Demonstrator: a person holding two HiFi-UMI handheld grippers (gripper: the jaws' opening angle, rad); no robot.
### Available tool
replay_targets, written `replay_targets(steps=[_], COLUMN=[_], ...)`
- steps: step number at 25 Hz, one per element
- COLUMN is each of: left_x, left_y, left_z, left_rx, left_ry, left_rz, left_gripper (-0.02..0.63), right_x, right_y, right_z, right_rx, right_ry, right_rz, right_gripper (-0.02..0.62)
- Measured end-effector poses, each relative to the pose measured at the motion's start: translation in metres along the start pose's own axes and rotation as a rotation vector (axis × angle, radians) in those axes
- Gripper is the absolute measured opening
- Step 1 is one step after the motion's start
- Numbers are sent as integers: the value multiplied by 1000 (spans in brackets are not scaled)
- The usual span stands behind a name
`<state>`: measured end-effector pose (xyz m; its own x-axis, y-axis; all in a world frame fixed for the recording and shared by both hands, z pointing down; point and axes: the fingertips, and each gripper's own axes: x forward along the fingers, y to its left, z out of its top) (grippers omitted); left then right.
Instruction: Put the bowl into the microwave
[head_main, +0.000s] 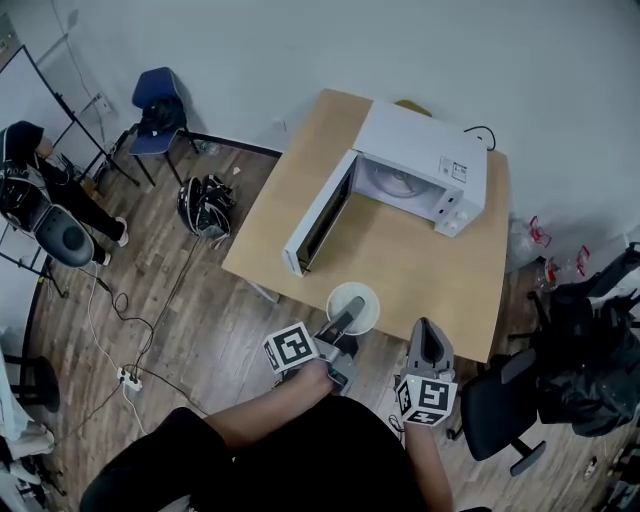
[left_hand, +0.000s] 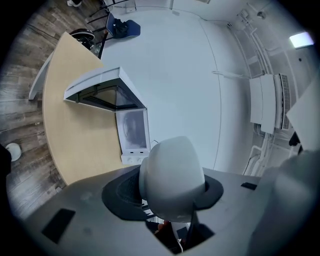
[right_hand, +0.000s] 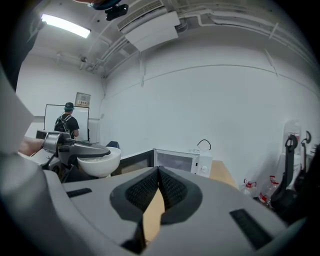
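A smooth, round white bowl (head_main: 370, 305) hangs over the 6 o'clock edge of the pale wooden bench (head_main: 430, 275). The left hand-held gripper (head_main: 352, 310), held level, pinches its rim. The boxy white microwave (head_main: 420, 170) stands at 12 o'clock, its door (head_main: 318, 215) swung open. The right hand-held gripper (head_main: 425, 328), tipped slightly down at 5 o'clock, is clenched on nothing.

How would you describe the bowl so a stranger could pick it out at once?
Find the wooden table with the white microwave, its door open. At the table's near edge, the left tongs grip a bowl by its rim. It is the only small round white thing there.
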<state>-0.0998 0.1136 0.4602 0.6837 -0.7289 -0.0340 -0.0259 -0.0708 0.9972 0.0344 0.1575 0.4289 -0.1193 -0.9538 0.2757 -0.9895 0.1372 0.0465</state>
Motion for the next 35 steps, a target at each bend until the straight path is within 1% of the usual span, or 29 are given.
replay_targets(steps=[2,6,9,14,16,18,20,23,28,30,32,35], left_x=[9,31,52,82,99,116,130,145,178,190,206,236], left_y=[10,31,39,57,67,79,95,119,142,149,153,156], left_z=[9,18,24,32,35,40,45,56,87,96,106,113], left_rx=[25,-17,-14,-7,12,33,29,11,21,17,30,50], left_ry=[16,63,104,135,143,152,150,123,17,-9,-20,-22], left_rz=[32,59,57,84,89,78,77,112,173,186,184,174], left_gripper=[196,196,196,196,196,196,196,196,196,196,196,196], right_x=[14,42,55,52,53,63,76,103,160,177,190,199], right_y=[-1,-6,-13,-37,-54,-68,-80,-96,-107,-106,-110,-129], right_z=[4,16,21,11,2,-9,-15,-11,-10,-14,-17,-20], right_rx=[-8,-44,-60,-33,-16,9,18,8,12,15,16,23], right_ry=[13,13,15,40,57,81,91,79,93,105,113,112], right_rz=[-11,-39,-69,-154,-184,-195,-184,-145,-28,12,19,-11], right_gripper=[60,60,60,60,60,60,60,60,60,60,60,60])
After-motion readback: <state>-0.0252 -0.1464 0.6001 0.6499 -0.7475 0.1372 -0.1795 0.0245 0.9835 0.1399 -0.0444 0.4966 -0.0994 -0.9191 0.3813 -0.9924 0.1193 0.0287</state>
